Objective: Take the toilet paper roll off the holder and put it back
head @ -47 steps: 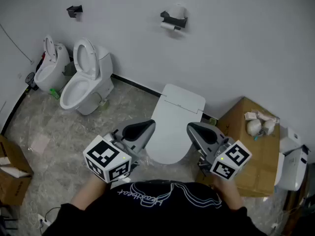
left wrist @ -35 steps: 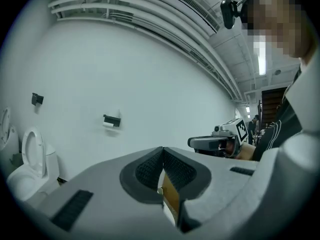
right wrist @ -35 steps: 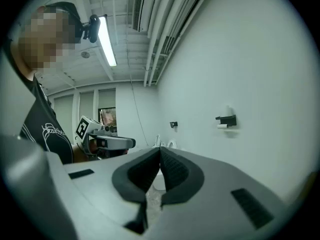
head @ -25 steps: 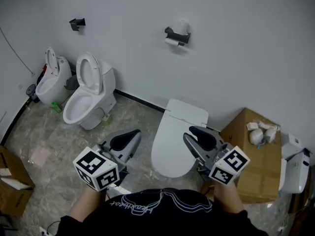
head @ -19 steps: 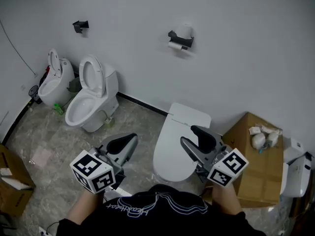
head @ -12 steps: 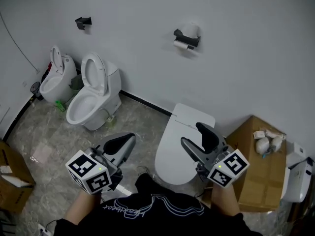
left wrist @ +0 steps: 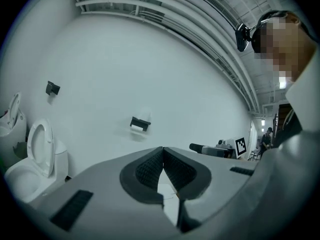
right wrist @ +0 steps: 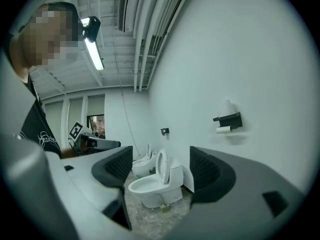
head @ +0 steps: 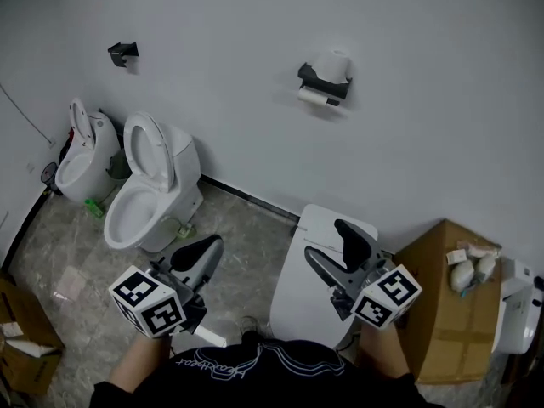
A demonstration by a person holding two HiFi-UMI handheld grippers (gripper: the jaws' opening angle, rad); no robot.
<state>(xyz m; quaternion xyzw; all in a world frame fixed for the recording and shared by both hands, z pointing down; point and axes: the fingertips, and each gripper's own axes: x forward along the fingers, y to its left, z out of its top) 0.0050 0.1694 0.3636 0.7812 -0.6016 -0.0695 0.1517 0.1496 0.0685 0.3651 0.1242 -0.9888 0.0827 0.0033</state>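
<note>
A black holder (head: 321, 76) is fixed to the white wall. It carries a toilet paper roll (head: 312, 97) underneath, and a second white roll (head: 338, 61) stands on top. In the gripper views the holder (left wrist: 140, 122) (right wrist: 230, 119) is far ahead. My left gripper (head: 204, 249) (left wrist: 163, 150) is low at the left, shut and empty. My right gripper (head: 325, 240) (right wrist: 161, 166) hovers over the closed toilet. Its jaws have just been opening and stand wide, with nothing between them. Both grippers are well short of the holder.
A closed white toilet (head: 293, 291) stands right below the grippers. Two open toilets (head: 149, 185) (head: 81, 151) stand at the left wall. A cardboard box (head: 442, 313) with white bundles is at the right, another box (head: 21, 347) at the lower left. A small black fitting (head: 123, 52) hangs on the wall.
The right gripper's jaws have spread from nearly shut to wide open. Both grippers and the view have shifted across the room; the holder now sits lower in the head view. The left gripper stays shut.
</note>
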